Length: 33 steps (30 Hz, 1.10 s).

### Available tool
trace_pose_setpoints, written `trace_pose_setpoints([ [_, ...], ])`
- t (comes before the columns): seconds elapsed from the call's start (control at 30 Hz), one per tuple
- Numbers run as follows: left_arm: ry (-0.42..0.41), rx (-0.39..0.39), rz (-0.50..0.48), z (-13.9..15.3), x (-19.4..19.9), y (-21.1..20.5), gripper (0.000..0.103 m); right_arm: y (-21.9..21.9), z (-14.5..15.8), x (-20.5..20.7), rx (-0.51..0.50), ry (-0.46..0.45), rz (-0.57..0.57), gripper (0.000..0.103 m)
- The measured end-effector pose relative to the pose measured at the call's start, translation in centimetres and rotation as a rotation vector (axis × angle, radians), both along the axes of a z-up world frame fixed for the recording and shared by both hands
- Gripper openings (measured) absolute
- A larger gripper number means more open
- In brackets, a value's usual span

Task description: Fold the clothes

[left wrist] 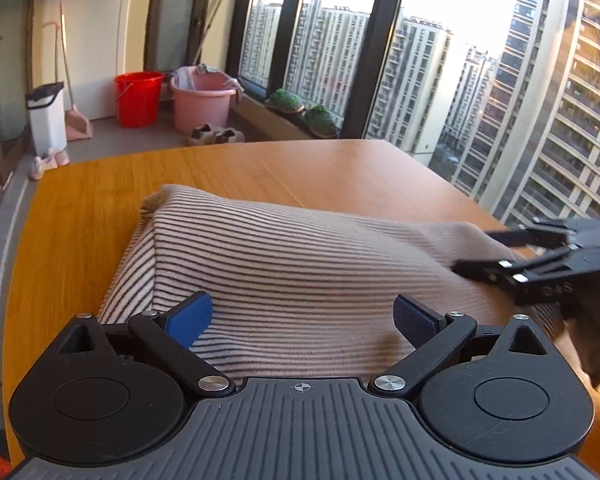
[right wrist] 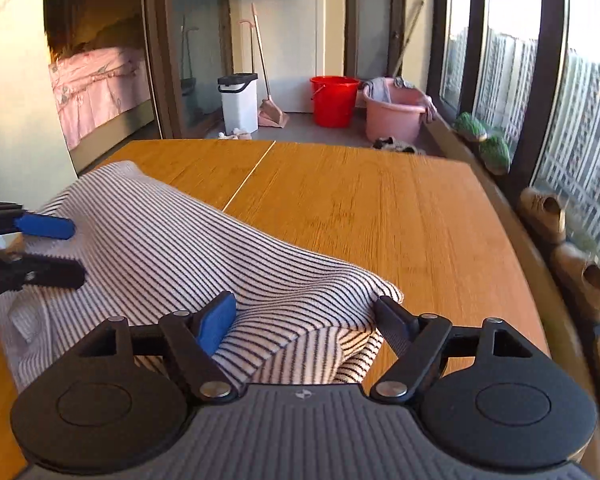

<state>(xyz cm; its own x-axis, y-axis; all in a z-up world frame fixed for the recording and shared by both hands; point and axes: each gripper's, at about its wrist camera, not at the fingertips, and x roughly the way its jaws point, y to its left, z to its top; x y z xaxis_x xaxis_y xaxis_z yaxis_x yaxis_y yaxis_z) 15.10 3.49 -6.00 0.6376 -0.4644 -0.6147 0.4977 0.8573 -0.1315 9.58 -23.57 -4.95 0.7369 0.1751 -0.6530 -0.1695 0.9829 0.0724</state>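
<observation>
A white garment with thin dark stripes (left wrist: 300, 276) lies in a folded bundle on the wooden table (left wrist: 260, 164). My left gripper (left wrist: 302, 316) is open, its blue pads wide apart over the near part of the cloth. My right gripper shows in the left wrist view (left wrist: 476, 254) at the cloth's right end, open. In the right wrist view the same garment (right wrist: 172, 248) runs from far left to near centre. My right gripper (right wrist: 306, 318) is open with the cloth's near edge between its fingers. The left gripper (right wrist: 74, 248) shows at the left edge, open above the cloth.
The table (right wrist: 380, 208) ends at a window ledge on the right with shoes (right wrist: 544, 212) and green slippers (right wrist: 484, 140). Beyond the far edge stand a red bucket (right wrist: 334, 100), a pink basin (right wrist: 394, 112), a white bin (right wrist: 239, 102) and a broom.
</observation>
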Motion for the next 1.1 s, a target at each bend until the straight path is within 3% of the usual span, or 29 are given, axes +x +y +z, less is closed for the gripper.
trace_pose_setpoints([
  [0.07, -0.015, 0.041, 0.020, 0.2, 0.9, -0.5, 0.101, -0.5, 0.1, -2.4, 0.110, 0.055, -0.001, 0.078],
  [0.17, -0.015, 0.056, 0.079, 0.8, 1.4, -0.3, 0.100, 0.5, 0.7, -5.7, 0.171, 0.094, 0.120, 0.078],
  [0.27, -0.023, 0.040, 0.077, 2.3, -0.9, 0.4, 0.100, 1.4, 2.7, -8.4, 0.076, -0.007, 0.208, 0.078],
  [0.37, -0.011, -0.002, 0.002, 3.5, -4.4, 1.3, 0.100, 0.2, 4.0, -8.9, 0.032, -0.093, 0.182, 0.078],
  [0.47, 0.103, -0.107, -0.102, 3.5, -6.9, 1.8, 0.100, -1.1, 4.2, -7.3, 0.006, -0.136, 0.110, 0.073],
  [0.57, 0.252, -0.175, -0.111, 1.7, -7.4, 1.5, 0.100, -1.6, 3.2, -5.3, 0.027, -0.121, 0.097, 0.061],
  [0.63, 0.280, -0.143, -0.089, 0.1, -7.2, 1.1, 0.101, -1.9, 2.5, -4.0, 0.039, -0.110, 0.090, 0.061],
  [0.7, 0.229, -0.120, -0.105, -0.1, -6.9, 0.8, 0.101, -1.0, 0.7, -3.4, -0.007, -0.052, 0.115, 0.061],
  [0.83, 0.204, -0.088, -0.096, -0.1, -4.0, 0.0, 0.101, -1.2, -0.4, -4.4, 0.027, -0.027, 0.097, 0.061],
  [0.97, 0.176, -0.073, -0.062, -0.2, -0.6, -1.1, 0.101, 0.4, 0.2, -7.3, 0.005, -0.019, 0.153, 0.061],
  [1.1, 0.149, -0.057, -0.059, 0.0, -0.6, -1.3, 0.101, 3.1, 1.5, -10.5, -0.071, -0.052, 0.246, 0.062],
])
